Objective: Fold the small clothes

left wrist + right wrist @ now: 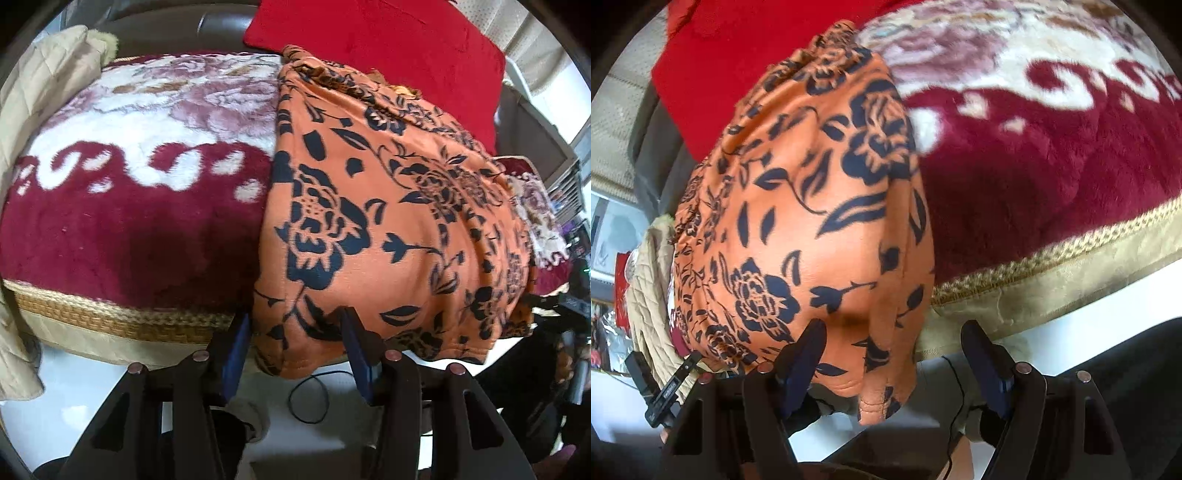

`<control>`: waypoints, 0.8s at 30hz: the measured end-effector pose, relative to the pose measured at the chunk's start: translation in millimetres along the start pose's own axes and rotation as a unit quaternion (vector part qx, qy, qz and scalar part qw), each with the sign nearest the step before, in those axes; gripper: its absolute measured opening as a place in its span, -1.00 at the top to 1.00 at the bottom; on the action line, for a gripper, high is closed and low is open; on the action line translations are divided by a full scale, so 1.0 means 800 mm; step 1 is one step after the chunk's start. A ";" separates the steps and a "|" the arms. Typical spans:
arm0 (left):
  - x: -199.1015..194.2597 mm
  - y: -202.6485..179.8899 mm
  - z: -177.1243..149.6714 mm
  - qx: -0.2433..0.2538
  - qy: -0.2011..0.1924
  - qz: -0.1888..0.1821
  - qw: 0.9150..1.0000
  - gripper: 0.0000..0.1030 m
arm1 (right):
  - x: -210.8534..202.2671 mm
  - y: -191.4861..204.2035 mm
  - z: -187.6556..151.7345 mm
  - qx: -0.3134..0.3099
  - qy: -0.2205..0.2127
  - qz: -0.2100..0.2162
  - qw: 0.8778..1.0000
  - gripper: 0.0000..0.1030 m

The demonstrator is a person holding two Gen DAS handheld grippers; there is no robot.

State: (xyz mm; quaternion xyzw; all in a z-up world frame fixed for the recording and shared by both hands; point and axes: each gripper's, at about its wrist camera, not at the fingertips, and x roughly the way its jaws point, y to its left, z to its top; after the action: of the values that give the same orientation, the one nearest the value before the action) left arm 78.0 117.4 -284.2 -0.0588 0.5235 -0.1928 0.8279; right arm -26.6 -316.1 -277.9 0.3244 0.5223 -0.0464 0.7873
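orange floral garment (369,206) hem between both grippers | left gripper (293,325) unclenched | right gripper (894,332) unclenched

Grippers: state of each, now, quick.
Left gripper: jaws apart, astride the hem of the orange floral garment; grip cannot be told.
Right gripper: open, garment edge between the fingers, not pinched.

An orange garment (388,206) printed with black roses and leaves is lying draped over the edge of a plush maroon-and-cream blanket (129,229). Its hemmed lower edge is hanging past the blanket's gold trim, and the cloth is lying in soft lengthwise creases.
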 end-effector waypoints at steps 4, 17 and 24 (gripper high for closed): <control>0.003 -0.001 0.000 -0.004 0.001 -0.004 1.000 0.20 | 0.018 0.003 -0.002 -0.002 0.012 -0.004 1.000 -0.53; -0.017 0.009 0.011 -0.036 -0.014 -0.070 0.997 0.89 | -0.027 0.025 -0.008 -0.041 -0.020 0.081 0.996 0.69; -0.088 -0.008 0.040 -0.020 -0.061 -0.141 0.988 0.89 | -0.105 0.064 0.012 -0.080 -0.087 0.165 0.979 0.69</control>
State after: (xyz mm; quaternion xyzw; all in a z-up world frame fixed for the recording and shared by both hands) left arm 78.6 134.7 -208.8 -0.1601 0.4621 -0.2929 0.8216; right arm -35.6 -303.9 -179.9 0.3367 0.3928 0.0978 0.8501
